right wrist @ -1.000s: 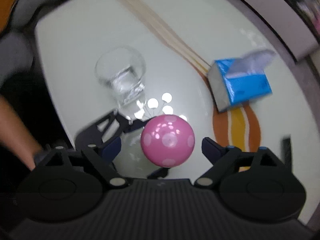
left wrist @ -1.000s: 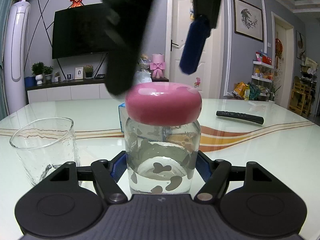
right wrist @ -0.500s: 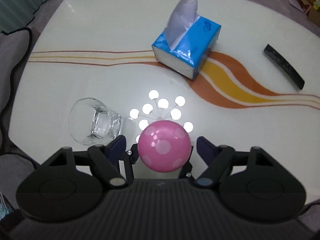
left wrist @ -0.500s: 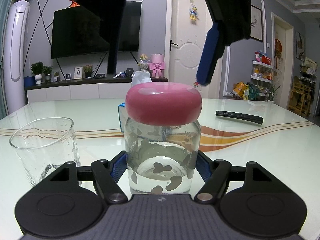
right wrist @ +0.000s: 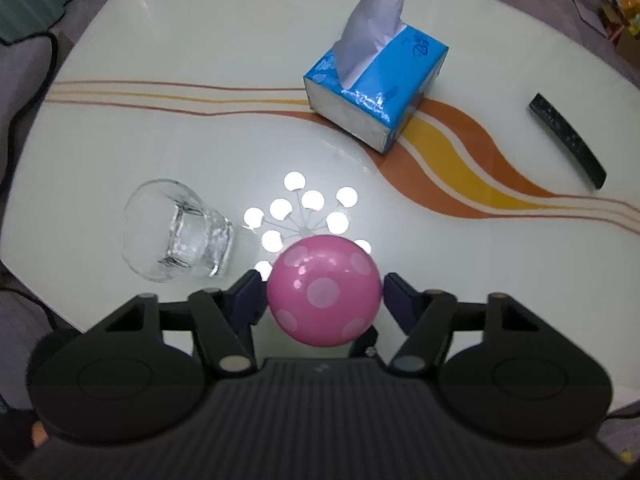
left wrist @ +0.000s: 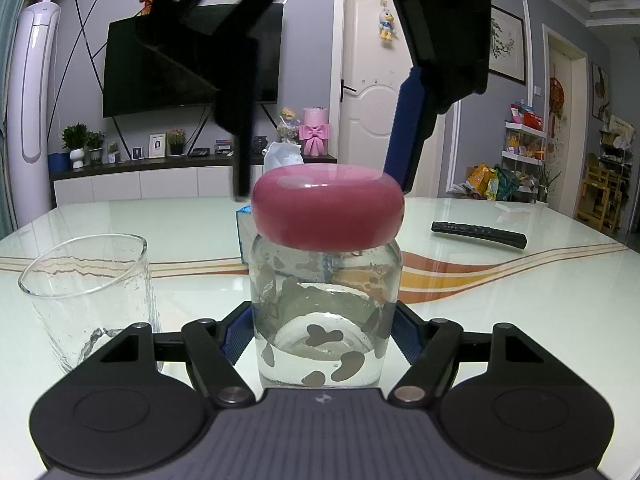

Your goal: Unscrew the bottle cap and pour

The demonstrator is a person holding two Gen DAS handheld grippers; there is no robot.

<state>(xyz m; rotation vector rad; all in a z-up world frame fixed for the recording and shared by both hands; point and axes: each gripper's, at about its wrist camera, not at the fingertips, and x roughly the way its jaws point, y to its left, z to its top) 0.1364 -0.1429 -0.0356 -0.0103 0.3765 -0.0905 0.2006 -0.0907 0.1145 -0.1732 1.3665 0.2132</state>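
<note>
Left gripper (left wrist: 322, 330) clamps the clear cow-spotted glass bottle (left wrist: 324, 312) upright on the glossy white table (left wrist: 520, 288), right gripper (right wrist: 324, 300) hanging open-jawed around its pink domed cap (right wrist: 323, 290), beside an empty glass tumbler (left wrist: 86, 292)

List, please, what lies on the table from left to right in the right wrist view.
Drinking glass → pink spotted bottle cap → blue tissue box → black remote control.
</note>
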